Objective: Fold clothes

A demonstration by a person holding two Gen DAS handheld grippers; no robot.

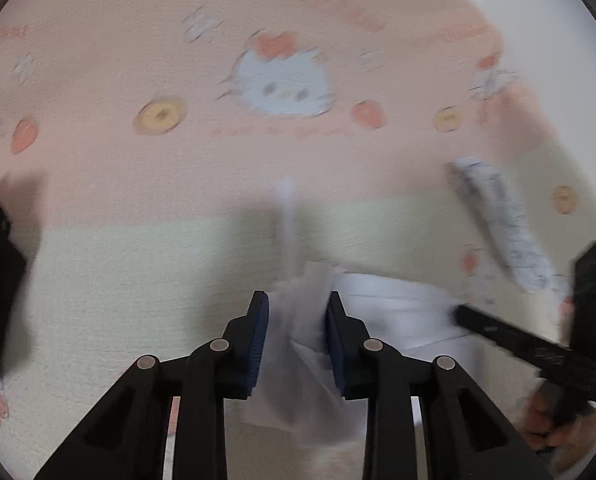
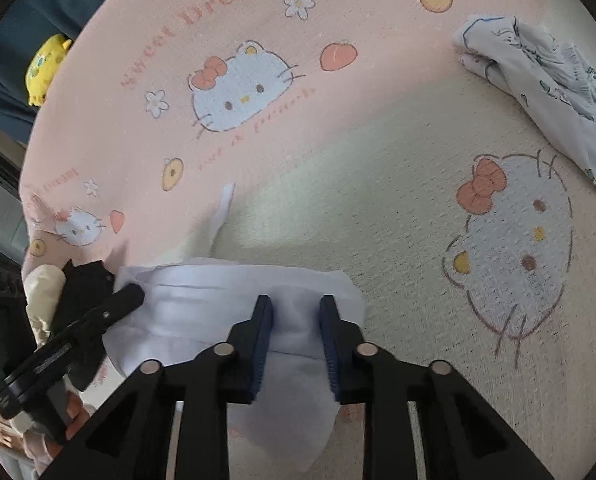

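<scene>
1. White garment (image 2: 234, 312) sits bunched at six o'clock, pinched in my left gripper (image 1: 296, 336) and right gripper (image 2: 296, 340).
2. Thin cloth could slip if I tug unevenly.
3. Printed garment (image 2: 546, 92) lies at two o'clock on the blanket (image 2: 338, 160).

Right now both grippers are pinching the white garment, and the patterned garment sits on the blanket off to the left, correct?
Not quite. The patterned garment lies to the right, as the right wrist view shows. Both the left gripper and the right gripper do hold the white garment.
</scene>
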